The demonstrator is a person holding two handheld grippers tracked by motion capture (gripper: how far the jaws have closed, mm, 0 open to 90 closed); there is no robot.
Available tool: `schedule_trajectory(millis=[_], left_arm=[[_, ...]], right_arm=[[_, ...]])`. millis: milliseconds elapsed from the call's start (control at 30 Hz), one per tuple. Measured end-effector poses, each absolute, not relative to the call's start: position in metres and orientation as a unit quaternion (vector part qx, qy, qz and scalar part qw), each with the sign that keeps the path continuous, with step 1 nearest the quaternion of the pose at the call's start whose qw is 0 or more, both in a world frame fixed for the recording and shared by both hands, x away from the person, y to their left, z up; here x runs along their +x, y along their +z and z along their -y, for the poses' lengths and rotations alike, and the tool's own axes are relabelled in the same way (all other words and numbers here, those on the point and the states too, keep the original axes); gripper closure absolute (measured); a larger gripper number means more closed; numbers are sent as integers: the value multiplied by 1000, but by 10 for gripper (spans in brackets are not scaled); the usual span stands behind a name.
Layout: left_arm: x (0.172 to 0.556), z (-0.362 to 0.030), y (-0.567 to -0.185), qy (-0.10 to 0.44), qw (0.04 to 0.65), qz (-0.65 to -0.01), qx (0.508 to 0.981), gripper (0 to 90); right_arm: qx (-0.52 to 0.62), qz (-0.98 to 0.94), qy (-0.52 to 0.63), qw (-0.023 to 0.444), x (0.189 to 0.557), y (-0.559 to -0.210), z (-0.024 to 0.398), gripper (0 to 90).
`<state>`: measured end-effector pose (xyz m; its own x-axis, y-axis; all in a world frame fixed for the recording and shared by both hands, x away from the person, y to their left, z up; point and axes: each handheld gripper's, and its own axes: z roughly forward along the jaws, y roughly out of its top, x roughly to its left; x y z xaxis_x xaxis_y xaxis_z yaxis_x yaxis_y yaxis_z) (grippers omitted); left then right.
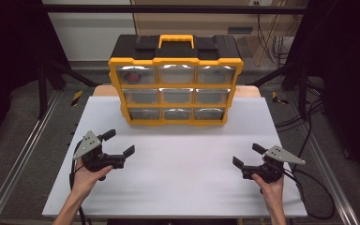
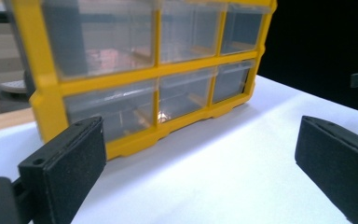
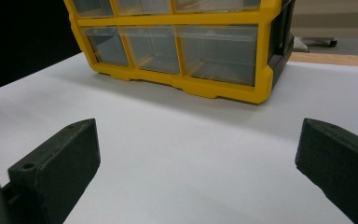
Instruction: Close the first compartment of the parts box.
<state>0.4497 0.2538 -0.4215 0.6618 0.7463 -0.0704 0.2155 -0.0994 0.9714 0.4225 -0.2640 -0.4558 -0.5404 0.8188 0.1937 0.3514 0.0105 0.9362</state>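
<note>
Left hand-held gripper (image 1: 119, 142): jaws wide apart, nothing between them. It sits low over the bench (image 1: 178, 187) at the left, held by the left hand (image 1: 90, 176), grey plate on top, cable trailing back toward the near edge. In the left gripper view both black pads frame bare white surface, and the organizer (image 2: 140, 74) is close ahead, seen at an angle.

Right hand-held gripper (image 1: 247, 155): jaws also wide apart, empty. It sits low at the bench's right side in the right hand (image 1: 271, 180), jaws pointing inward and toward the organizer. The right gripper view shows both pads over bare white surface, with the organizer's lower rows farther off.

The two grippers are well apart, with open surface between them. Neither touches anything but the hand holding it.

Organizer (image 1: 175, 79): yellow frame, black top, yellow handle, standing upright at the far middle of the bench, front facing the person. It has three rows of three clear drawers, all pushed in. The top-left drawer (image 1: 134, 75) has something reddish inside; too blurred to tell what. Contents of the other drawers can't be made out.

Bench: white sheet over a wooden top, whose edge shows beside the organizer.
</note>
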Motion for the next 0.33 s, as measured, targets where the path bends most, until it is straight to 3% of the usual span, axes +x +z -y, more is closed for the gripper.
schedule_trajectory(millis=[333], left_arm=[[446,-260,-431,243,571,-345,704,19]], right_arm=[[431,-681,553,210,423,-457,264,6]])
